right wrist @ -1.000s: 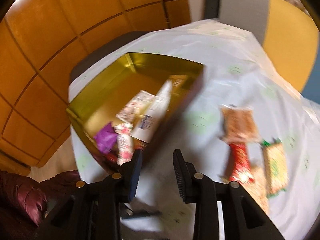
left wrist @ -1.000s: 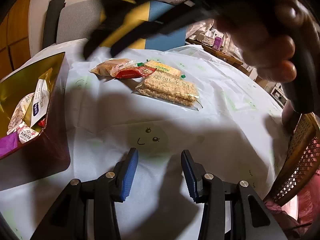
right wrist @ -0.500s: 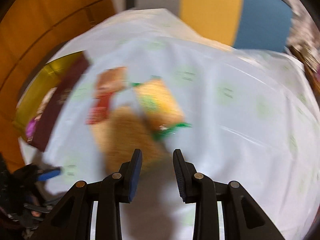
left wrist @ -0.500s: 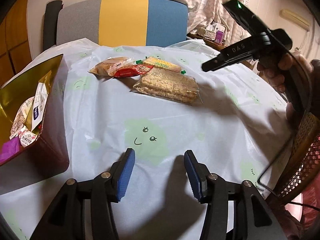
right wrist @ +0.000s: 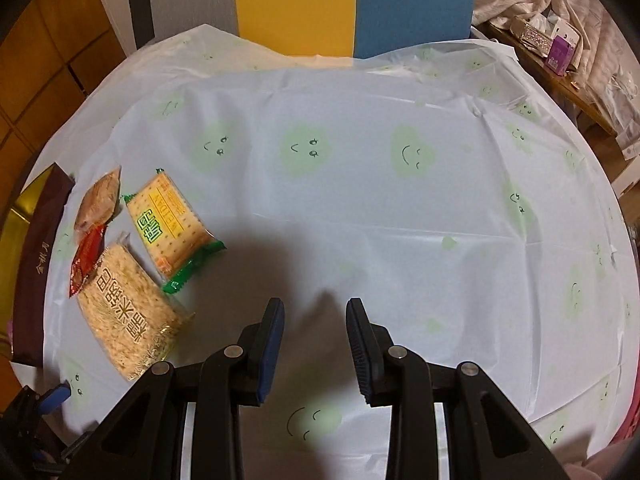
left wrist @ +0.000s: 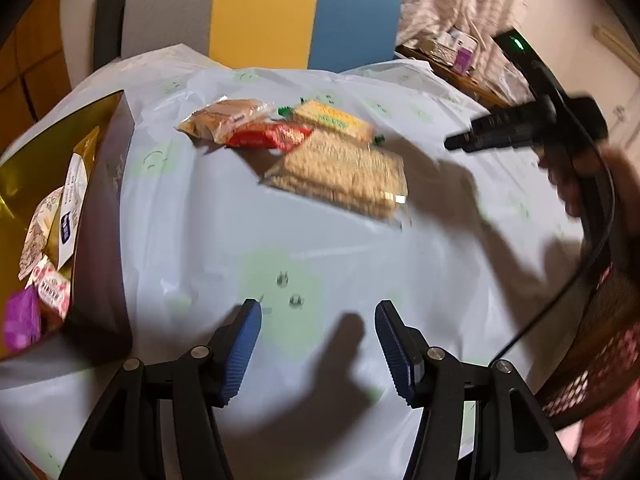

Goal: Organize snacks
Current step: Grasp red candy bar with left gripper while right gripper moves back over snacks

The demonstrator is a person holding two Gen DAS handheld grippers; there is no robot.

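A clear pack of rice crackers [left wrist: 340, 176] [right wrist: 128, 316], a yellow cracker pack with green ends [left wrist: 332, 120] [right wrist: 168, 220], a red sachet [left wrist: 272, 136] [right wrist: 88, 256] and a brown bun pack [left wrist: 224, 118] [right wrist: 100, 200] lie clustered on the tablecloth. At the left stands a gold-lined box [left wrist: 104, 200] [right wrist: 40, 264] holding several packets [left wrist: 68, 208]. My left gripper [left wrist: 318, 312] hovers over bare cloth short of the snacks, its jaws opening with nothing between them. My right gripper [right wrist: 315, 304] is open and empty, just right of the rice crackers.
The round table wears a pale cloth with green smiley faces [right wrist: 360, 200]. A grey, yellow and blue chair back [right wrist: 296, 4] stands behind it. A wicker chair [left wrist: 592, 340] is at the right edge, and a cluttered side table [right wrist: 560, 48] at the far right.
The right gripper swung from above the gold box across the snacks to their right side and steadied. The left gripper's jaws spread wider and it edged toward the snacks.
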